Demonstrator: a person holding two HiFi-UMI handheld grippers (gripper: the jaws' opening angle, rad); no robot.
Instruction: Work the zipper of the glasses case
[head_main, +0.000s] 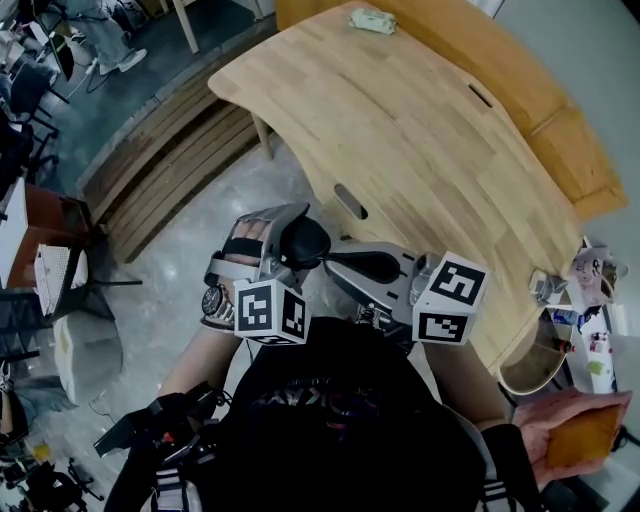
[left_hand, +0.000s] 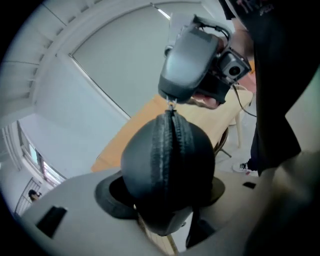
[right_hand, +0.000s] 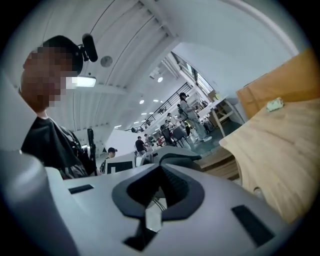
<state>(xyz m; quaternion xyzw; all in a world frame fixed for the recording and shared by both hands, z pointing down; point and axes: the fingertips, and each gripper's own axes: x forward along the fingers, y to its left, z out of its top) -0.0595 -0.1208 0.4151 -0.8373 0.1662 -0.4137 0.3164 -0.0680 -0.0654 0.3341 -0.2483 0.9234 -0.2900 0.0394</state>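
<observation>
A black rounded glasses case sits between the jaws of my left gripper, which is shut on it; the zipper runs up the middle of the case towards the camera's far side. At the top end of the zipper, my right gripper is shut on the small metal zipper pull. In the head view both grippers are held close to the person's chest: the left gripper holds the case, and the right gripper meets it tip to tip. In the right gripper view its jaws are pressed together.
A large light wooden table lies ahead, with a small pale object at its far end. Wooden steps are to the left, and a cluttered shelf to the right. Several people stand far off in the right gripper view.
</observation>
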